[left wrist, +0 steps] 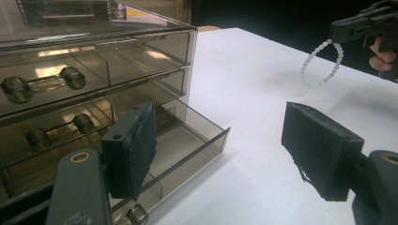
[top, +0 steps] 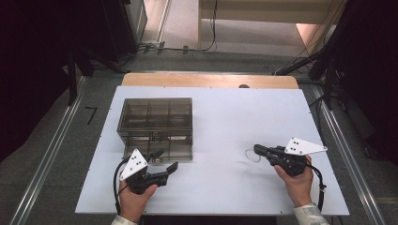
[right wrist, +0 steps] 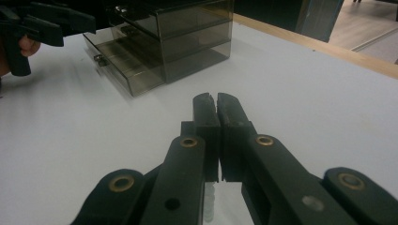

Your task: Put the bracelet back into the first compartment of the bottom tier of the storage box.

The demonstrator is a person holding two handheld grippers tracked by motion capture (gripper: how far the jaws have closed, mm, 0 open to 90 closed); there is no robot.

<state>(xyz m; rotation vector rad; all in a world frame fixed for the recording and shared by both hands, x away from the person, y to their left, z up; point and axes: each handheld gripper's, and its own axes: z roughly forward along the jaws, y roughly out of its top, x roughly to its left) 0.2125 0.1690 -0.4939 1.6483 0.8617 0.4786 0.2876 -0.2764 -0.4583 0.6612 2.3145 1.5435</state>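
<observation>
Right tongs (top: 257, 149), clenched on the bracelet (left wrist: 321, 63) at the upper right of the left gripper view, could snag beads on the drawer (left wrist: 187, 140) rim. Left tongs (top: 168, 159) released, beside the open drawer, lower-left.

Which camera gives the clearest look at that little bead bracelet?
The left gripper view: the bead bracelet hangs as a full ring from the right gripper, pale against the dark background. In the high view it is a faint loop on the white table. In the right gripper view a few beads peek below the shut jaws.
</observation>
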